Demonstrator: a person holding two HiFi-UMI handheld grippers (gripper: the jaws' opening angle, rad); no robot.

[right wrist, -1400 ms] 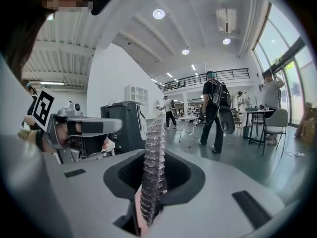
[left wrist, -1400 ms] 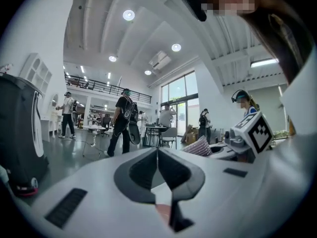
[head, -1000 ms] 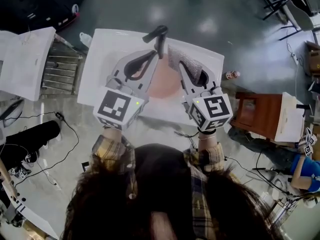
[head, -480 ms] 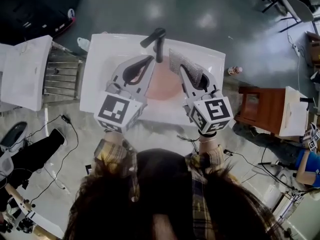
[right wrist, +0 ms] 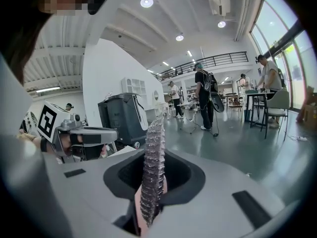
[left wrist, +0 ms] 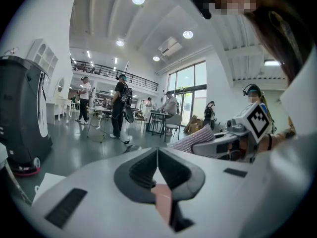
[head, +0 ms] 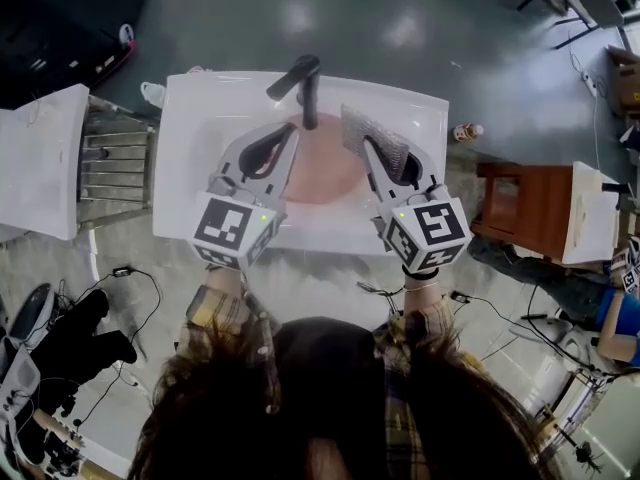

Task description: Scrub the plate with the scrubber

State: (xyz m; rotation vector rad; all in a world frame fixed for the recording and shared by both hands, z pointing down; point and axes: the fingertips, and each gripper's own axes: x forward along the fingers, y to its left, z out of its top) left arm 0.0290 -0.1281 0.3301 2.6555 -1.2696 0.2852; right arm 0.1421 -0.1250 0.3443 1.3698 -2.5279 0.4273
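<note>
The right gripper [head: 370, 150] is clamping the scrubber [head: 362, 126] just right of the pink plate [head: 325, 173] (lying in the sink [head: 200, 108]), whose left rim the left gripper [head: 290, 136] is pinching shut.

Scrubber [head: 360, 126]: silvery-grey, knobbly mesh. Plate [head: 325, 173]: pale pink. Sink [head: 200, 118] white, faucet [head: 303, 83] black. My left gripper [head: 292, 130] & right gripper [head: 368, 148]: grey, b/w square-marker cubes. Sleeves [head: 215, 303]: yellow-blue plaid.
</note>
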